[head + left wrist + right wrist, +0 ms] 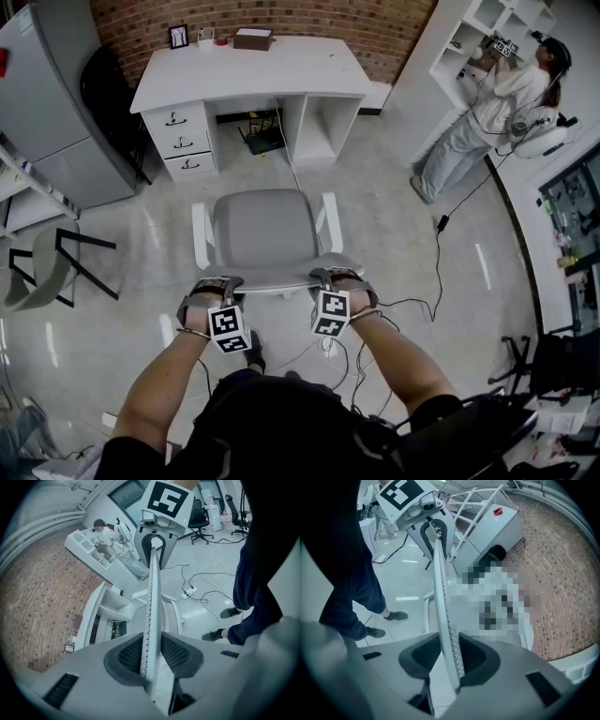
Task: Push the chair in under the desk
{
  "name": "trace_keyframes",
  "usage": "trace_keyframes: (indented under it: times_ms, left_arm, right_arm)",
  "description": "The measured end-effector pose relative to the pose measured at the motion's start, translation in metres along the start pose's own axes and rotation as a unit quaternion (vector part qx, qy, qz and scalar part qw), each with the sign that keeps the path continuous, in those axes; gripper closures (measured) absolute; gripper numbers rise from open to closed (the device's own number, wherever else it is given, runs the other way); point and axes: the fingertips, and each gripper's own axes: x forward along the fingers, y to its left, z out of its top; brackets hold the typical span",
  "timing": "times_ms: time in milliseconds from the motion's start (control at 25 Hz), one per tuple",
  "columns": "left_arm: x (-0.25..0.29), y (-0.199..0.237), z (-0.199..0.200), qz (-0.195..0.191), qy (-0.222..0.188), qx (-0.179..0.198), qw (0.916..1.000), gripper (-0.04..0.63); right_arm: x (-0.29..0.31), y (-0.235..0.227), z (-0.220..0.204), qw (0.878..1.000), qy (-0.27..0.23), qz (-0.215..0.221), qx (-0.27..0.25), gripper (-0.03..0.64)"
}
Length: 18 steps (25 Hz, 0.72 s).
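Find the grey-seated office chair (pixel 267 230) on the open floor, well apart from the white desk (pixel 251 70), with its seat facing the kneehole (pixel 255 127). Keep the left gripper (pixel 214 286) and the right gripper (pixel 336 279) clenched on the thin top edge of the backrest (pixel 152 597), one near each corner. Push level and evenly with both, to roll straight rather than swivel. Aim the seat between the drawer stack (pixel 183 142) and the open cubby (pixel 328 122). Slow down near the end, probably the point where the armrests (pixel 200 234) could knock the desk. Mind the cable (pixel 441 223) on the floor to the right.
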Motion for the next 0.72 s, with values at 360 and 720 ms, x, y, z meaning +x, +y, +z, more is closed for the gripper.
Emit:
trace_keyframes:
  times_ms: [360,720]
  left_arm:
    - [0.009,0.024,0.0,-0.016,-0.006,0.005,0.9998,0.489]
    - [0.018,0.042,-0.013,-0.034,-0.002,0.009,0.9994,0.491]
  right_arm:
    - [0.012,-0.024,0.002,1.0,0.018,-0.001,0.009,0.494]
    - [0.025,-0.04,0.011,0.999,0.029,-0.003,0.02,0.492]
